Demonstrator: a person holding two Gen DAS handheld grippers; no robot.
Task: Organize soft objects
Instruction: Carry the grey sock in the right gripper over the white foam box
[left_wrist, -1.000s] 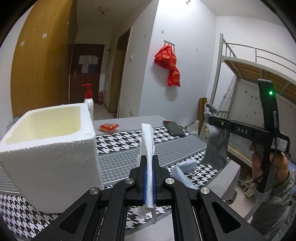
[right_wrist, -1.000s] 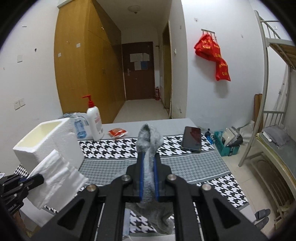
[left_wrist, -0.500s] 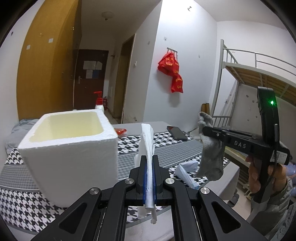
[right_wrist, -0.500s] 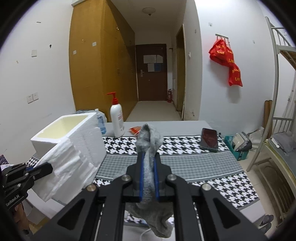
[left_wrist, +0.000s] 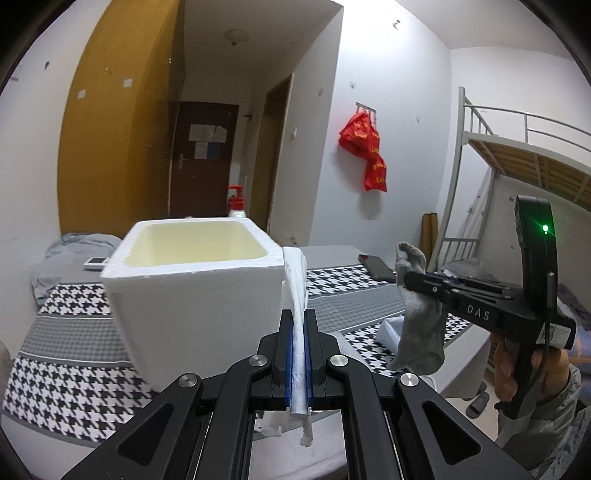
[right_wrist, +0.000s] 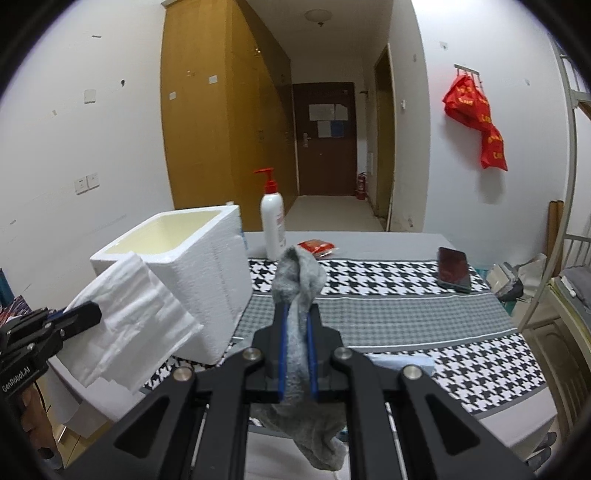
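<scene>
Left wrist view | left claw (left_wrist: 299, 350) clenched on limp, featherlight white tissue (left_wrist: 295, 280) just beside foam box (left_wrist: 192, 291) | right claw (right_wrist: 295, 343) pinches floppy grey sock (right_wrist: 299, 280) mid-length, near box

A white foam box (right_wrist: 207, 266) stands on the left of the houndstooth-clothed bench (right_wrist: 388, 317), a red-topped pump bottle (right_wrist: 273, 225) behind it, a black phone (right_wrist: 453, 269) far right.

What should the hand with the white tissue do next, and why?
Probably lift the left gripper up over the foam box. It is shut on the white tissue, which is beside the box's near wall, below the open, empty-looking top.
</scene>
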